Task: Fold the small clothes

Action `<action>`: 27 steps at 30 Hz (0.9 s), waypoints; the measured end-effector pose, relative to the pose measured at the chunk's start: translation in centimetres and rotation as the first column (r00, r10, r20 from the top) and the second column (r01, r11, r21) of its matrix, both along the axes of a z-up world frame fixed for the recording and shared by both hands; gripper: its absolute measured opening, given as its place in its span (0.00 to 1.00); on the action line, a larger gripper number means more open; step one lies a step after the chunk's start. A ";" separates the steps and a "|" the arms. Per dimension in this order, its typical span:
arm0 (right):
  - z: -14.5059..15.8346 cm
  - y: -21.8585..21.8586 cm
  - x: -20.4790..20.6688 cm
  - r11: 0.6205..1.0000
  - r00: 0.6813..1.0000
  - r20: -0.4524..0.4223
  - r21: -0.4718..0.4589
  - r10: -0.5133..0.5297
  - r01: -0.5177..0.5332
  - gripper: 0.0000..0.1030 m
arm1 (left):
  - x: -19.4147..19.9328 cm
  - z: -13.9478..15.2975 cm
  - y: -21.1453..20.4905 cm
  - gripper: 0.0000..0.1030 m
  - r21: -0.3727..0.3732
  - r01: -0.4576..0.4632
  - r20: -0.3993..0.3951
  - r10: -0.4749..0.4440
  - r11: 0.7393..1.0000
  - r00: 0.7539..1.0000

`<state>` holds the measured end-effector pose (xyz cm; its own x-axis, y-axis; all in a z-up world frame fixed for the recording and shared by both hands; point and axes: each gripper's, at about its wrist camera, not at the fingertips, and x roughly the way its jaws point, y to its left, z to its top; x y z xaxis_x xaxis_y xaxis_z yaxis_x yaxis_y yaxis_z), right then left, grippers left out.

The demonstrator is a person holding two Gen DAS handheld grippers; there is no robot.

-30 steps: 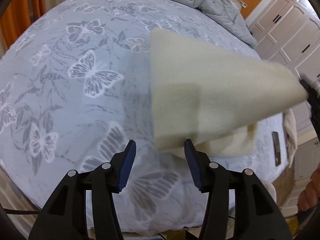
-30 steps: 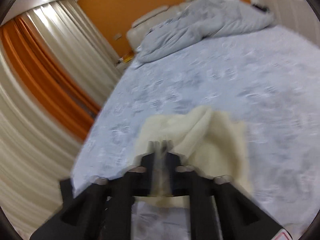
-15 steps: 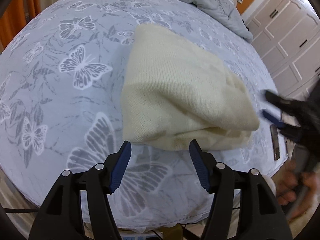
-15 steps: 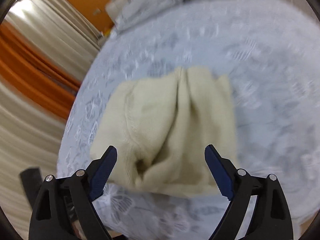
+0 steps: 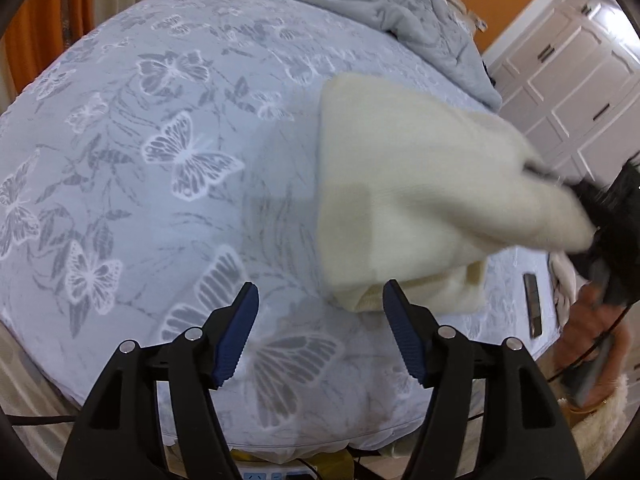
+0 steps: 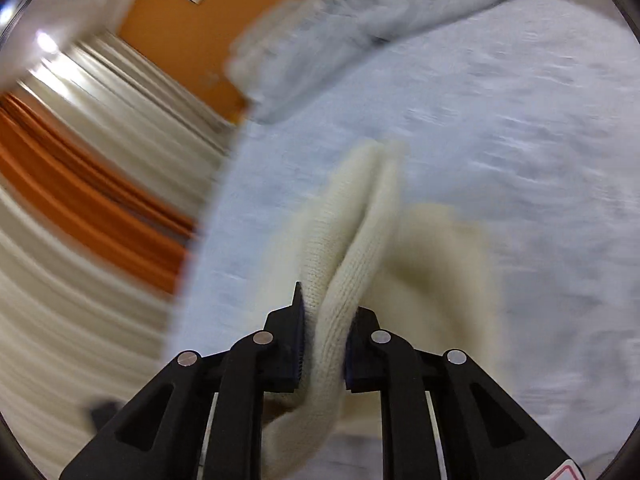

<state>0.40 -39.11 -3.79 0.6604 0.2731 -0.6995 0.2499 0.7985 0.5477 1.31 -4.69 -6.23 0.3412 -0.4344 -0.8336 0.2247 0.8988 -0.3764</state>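
Your right gripper [image 6: 323, 344] has just been closing, and its pads now pinch a bunched fold of the cream knit garment [image 5: 404, 196], lifting that end off the butterfly-print bedsheet [image 5: 168, 184] while the rest stays on the bed. Your left gripper [image 5: 320, 336] has just been opening; its jaws stand apart with nothing between them, just short of the garment's near corner.

To do this fold well, I would carry the lifted end over in one smooth arc so the edges meet, keeping the knit taut but not stretched. Use the free left jaws to pin the near corner if the lower layer starts to slide.

Farther off lie a rumpled grey duvet [image 5: 400, 12] and white cabinet doors [image 5: 576, 92]. No brand, label or writing can be read; motion blur smears the right view.
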 end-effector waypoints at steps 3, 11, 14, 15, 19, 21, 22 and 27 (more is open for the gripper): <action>-8.0 -0.9 0.0 0.993 0.962 -0.271 -0.107 0.013 -0.043 0.17 | -0.2 -1.7 -1.9 0.61 0.039 0.029 -0.029 -0.028 0.999 0.999; 1.5 0.7 -5.2 0.988 1.000 0.002 -0.153 0.025 -0.025 0.34 | 0.0 -2.2 -4.2 0.61 0.065 0.060 -0.026 -0.059 0.996 0.998; 0.4 2.9 -5.4 0.973 0.995 -0.049 -0.209 0.090 -0.098 0.64 | 0.0 -2.1 -4.3 0.61 0.063 0.053 -0.032 -0.052 0.997 0.998; -0.3 3.0 -5.3 0.972 0.994 -0.067 -0.214 0.089 -0.101 0.64 | 0.0 -2.0 -4.3 0.61 0.059 0.052 -0.030 -0.050 0.997 0.998; -5.1 1.8 -4.0 0.995 0.984 -0.165 -0.064 0.064 -0.075 0.37 | -0.3 -1.7 -4.3 0.61 0.073 0.066 -0.016 -0.065 0.995 0.998; -5.4 1.3 -3.4 0.997 0.982 -0.174 -0.012 0.067 -0.070 0.09 | -0.2 -1.9 -4.2 0.61 0.078 0.060 -0.022 -0.059 0.995 0.998; -4.7 1.0 -3.3 0.998 0.987 -0.150 -0.007 0.059 -0.060 0.07 | -0.2 -1.9 -4.2 0.61 0.076 0.055 -0.029 -0.053 0.996 0.998; 0.8 -0.6 -5.0 0.990 1.000 0.030 -0.138 0.006 -0.002 0.03 | -0.3 -1.4 -4.1 0.61 0.076 0.062 -0.014 -0.061 0.995 0.998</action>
<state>-4.63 -39.76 -3.02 0.6806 0.1779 -0.7107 0.2317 0.8680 0.4392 1.01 -8.84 -7.62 0.3056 -0.3893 -0.8689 0.2759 0.9096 -0.3105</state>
